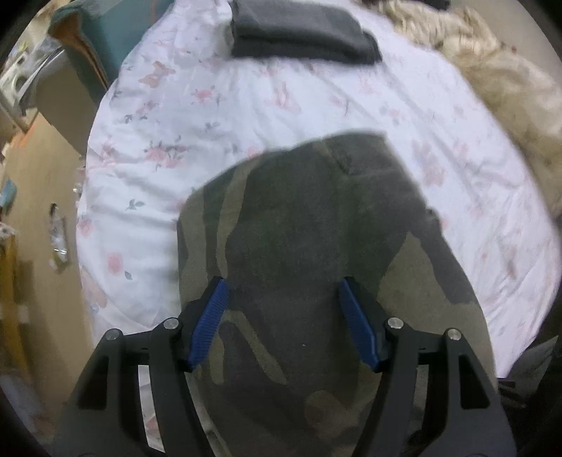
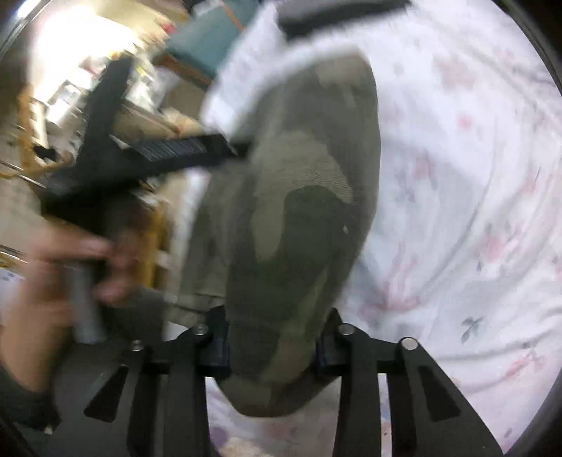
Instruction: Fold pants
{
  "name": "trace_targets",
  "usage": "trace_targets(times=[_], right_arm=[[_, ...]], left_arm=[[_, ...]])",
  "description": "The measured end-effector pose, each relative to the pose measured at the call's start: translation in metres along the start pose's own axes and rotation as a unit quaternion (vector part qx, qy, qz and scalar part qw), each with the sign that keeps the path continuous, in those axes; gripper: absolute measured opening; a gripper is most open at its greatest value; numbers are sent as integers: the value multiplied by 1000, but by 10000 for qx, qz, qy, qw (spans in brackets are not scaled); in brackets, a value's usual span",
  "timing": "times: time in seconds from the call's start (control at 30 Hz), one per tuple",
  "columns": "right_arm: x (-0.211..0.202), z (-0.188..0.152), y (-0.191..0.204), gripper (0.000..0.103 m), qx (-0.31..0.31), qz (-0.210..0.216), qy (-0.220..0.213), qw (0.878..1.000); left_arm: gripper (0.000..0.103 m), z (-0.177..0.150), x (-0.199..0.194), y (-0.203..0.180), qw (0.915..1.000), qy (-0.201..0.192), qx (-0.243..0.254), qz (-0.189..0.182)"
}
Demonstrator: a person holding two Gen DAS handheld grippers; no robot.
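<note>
Camouflage pants (image 1: pixel 302 225) in green and dark patches lie on a white floral bedsheet (image 1: pixel 196 116). My left gripper (image 1: pixel 282 288) hangs over them with its blue pads (image 1: pixel 210 316) spread wide and nothing between them. In the right wrist view the same pants (image 2: pixel 298 197) run up from between my right gripper's (image 2: pixel 274 337) fingers, and the cloth bunches there, so the jaws are shut on the pants. The left gripper (image 2: pixel 210 151) also shows in the right wrist view, at the pants' left edge, with a hand behind it.
A folded dark grey garment (image 1: pixel 302 31) lies at the far end of the bed. A cream fluffy blanket (image 1: pixel 491 70) is at the far right. The bed's left edge (image 1: pixel 87 197) drops to a tan floor with clutter and a teal chair (image 1: pixel 87 42).
</note>
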State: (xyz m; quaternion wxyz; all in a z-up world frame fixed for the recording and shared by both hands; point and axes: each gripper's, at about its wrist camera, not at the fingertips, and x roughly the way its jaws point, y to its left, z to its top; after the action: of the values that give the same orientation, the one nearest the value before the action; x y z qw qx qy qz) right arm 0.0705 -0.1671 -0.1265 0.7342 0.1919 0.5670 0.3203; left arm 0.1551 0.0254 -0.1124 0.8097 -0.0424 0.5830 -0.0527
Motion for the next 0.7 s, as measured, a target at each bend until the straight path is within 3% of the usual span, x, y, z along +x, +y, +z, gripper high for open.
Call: trace_targets(times=[0.13,0.27,0.4,0.47,0.53,0.57,0.63,0.7], right_arm=[[-32,30,-8,32,43,199,-185,9996],[-66,76,-60,32,150,32,-68,9999],[-74,107,-111,33,371,-158,-48,9992],[-72,106,-140,37,865,-174,55,9961],[-70,95,-154,54,1248,-268,181,9917],[-67,90,-158,57,1347,-501,237,9893],[-68,83,-159,74,1437,-700,293,9867],[-70,76,-162,84,1734,-519,281,9831]], left_arm=[[63,6,-17,11,9982,-305,-364,-375],[64,18,-38,36,9898,-847,-1008,-545],[76,30,-45,71,9761,-1141,-1756,-586],[80,39,-39,83,9736,-1110,-1920,-549],[85,48,-30,85,9774,-1067,-1775,-431],[89,54,-19,82,9812,-952,-1620,-434],[92,62,2,75,9876,-629,-1308,-606],[92,71,31,60,9927,-100,-757,-935]])
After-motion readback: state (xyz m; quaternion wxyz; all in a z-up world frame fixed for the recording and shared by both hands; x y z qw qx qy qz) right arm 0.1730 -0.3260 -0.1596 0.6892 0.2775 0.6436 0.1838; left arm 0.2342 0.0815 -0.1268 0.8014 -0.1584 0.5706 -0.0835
